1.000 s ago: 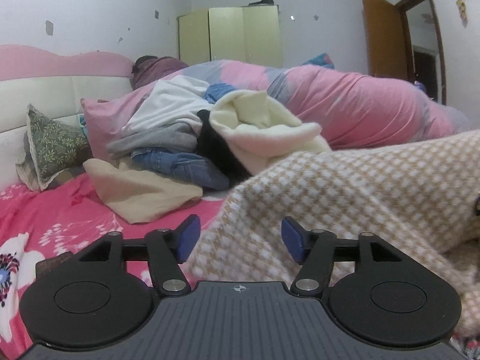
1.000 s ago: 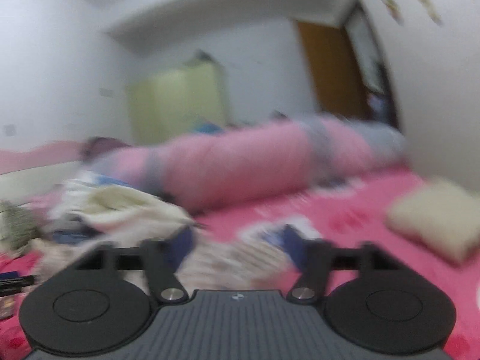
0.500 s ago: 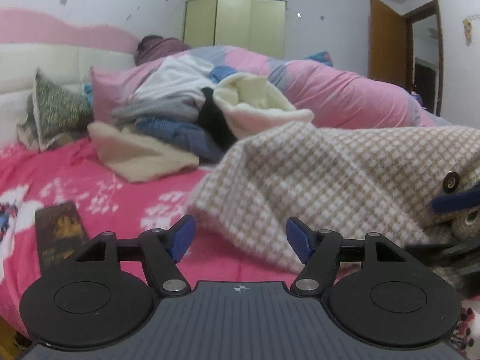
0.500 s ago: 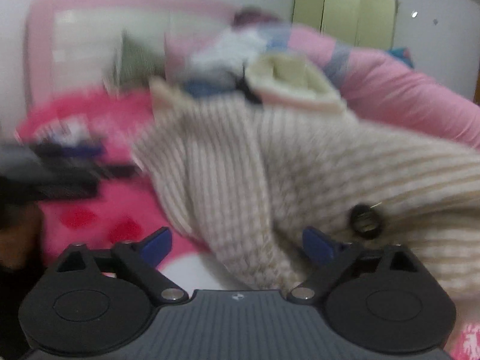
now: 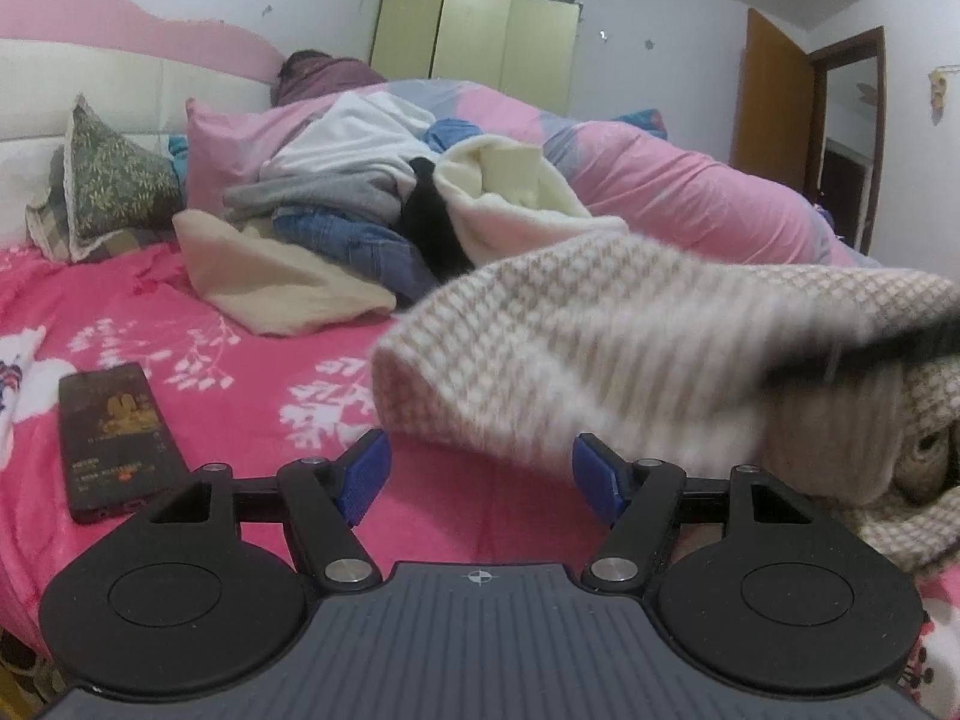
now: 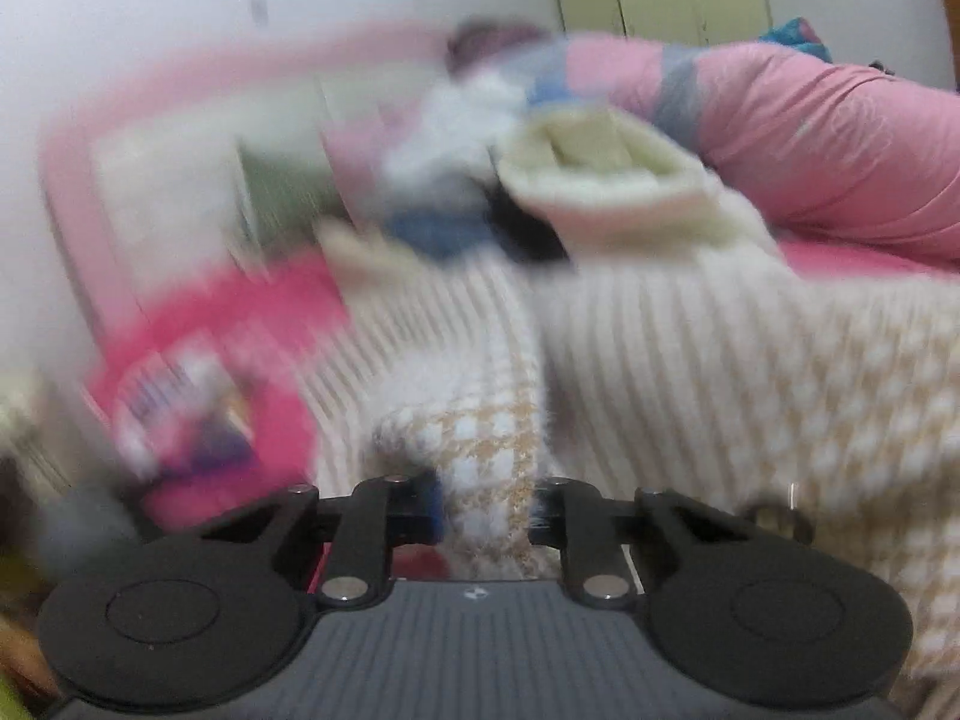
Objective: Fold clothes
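Note:
A beige-and-white checked knit garment lies on the pink bedspread, its near part lifted and blurred. My left gripper is open just in front of its lower edge, nothing between the blue pads. In the right wrist view my right gripper is shut on a fold of the same checked garment, which bunches up between the fingers. The picture there is blurred by motion. Behind lies a pile of unfolded clothes.
A dark phone lies on the bedspread at the left. A patterned cushion leans on the headboard. A rolled pink quilt runs along the back. A wardrobe and a door stand beyond.
My right gripper has shut on a fold of the checked garment and is moving it. My left gripper has drawn back, so the phone and more bedspread show.

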Motion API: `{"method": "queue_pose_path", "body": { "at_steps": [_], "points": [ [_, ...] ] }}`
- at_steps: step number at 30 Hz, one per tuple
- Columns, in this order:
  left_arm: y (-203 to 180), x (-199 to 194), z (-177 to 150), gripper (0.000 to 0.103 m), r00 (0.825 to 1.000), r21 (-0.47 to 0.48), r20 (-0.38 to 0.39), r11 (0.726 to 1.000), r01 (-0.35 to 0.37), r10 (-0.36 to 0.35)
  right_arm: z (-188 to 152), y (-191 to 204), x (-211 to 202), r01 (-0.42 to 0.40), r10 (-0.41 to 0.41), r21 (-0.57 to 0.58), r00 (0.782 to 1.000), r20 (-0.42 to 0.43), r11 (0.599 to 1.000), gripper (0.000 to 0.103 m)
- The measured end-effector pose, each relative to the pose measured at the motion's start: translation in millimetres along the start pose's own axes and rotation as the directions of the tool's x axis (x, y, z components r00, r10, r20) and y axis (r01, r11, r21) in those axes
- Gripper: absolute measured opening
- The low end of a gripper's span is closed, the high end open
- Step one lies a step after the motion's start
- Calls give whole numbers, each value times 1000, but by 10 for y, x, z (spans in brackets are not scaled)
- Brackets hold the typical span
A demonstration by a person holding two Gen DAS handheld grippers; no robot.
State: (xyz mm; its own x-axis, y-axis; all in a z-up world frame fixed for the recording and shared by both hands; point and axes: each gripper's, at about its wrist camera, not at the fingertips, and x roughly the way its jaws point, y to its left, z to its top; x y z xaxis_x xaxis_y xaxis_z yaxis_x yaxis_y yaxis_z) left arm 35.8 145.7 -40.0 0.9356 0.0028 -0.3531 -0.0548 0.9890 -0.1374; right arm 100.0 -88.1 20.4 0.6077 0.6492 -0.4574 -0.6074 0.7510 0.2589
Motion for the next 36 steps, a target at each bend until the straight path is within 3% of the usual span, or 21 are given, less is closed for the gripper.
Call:
{"method": "queue_pose_path", "body": {
  "at_steps": [2, 7, 11, 14, 15, 17, 20, 22, 24, 29, 31, 32, 35, 36],
  "points": [
    [-25, -23, 3, 67, 1000, 5, 3, 1000, 9, -9, 177, -27, -156, -53, 50, 43, 996, 77, 998, 19],
    [-120, -78, 31, 68, 999, 44, 9, 998, 33, -34, 548, -420, -615, -53, 3, 177, 962, 273, 983, 18],
    [-206, -126, 55, 71, 998, 83, 20, 995, 58, -59, 845, -734, -981, -72, -53, 280, 908, 416, 957, 18],
    [-278, -137, 48, 77, 997, 107, 24, 991, 77, -80, 1044, -985, -1265, -90, -113, 355, 853, 510, 930, 17],
    [-302, -130, 43, 77, 996, 114, 22, 990, 81, -84, 1011, -1132, -1398, -68, -166, 393, 831, 531, 917, 17],
    [-364, -110, 35, 77, 995, 131, 11, 987, 94, -96, 925, -1430, -1665, -29, -273, 470, 782, 561, 882, 17],
    [-461, -89, 20, 77, 993, 155, -1, 981, 113, -115, 565, -1909, -2064, 20, -435, 605, 713, 549, 796, 15],
    [-524, -69, 3, 77, 992, 168, -9, 978, 125, -125, 308, -2225, -2324, 42, -537, 689, 662, 523, 723, 15],
    [-591, -31, -15, 78, 990, 177, -25, 974, 138, -136, -87, -2499, -2507, 57, -626, 774, 627, 464, 631, 15],
    [-759, 89, -43, 78, 983, 177, -71, 968, 177, -167, -1058, -2991, -2537, 203, -743, 891, 641, 192, 406, 14],
    [-842, 131, -46, 78, 979, 183, -82, 962, 201, -189, -1398, -3096, -2490, 239, -716, 911, 693, 83, 337, 14],
    [-889, 151, -49, 78, 976, 190, -86, 958, 214, -201, -1532, -3129, -2490, 244, -694, 918, 719, 45, 313, 14],
    [-1033, 209, -61, 78, 967, 212, -97, 945, 251, -235, -1761, -3107, -2532, 199, -597, 930, 802, 27, 310, 15],
    [-1080, 229, -64, 78, 964, 220, -101, 940, 263, -246, -1749, -3039, -2593, 187, -584, 924, 810, 47, 334, 16]
  ]
}}
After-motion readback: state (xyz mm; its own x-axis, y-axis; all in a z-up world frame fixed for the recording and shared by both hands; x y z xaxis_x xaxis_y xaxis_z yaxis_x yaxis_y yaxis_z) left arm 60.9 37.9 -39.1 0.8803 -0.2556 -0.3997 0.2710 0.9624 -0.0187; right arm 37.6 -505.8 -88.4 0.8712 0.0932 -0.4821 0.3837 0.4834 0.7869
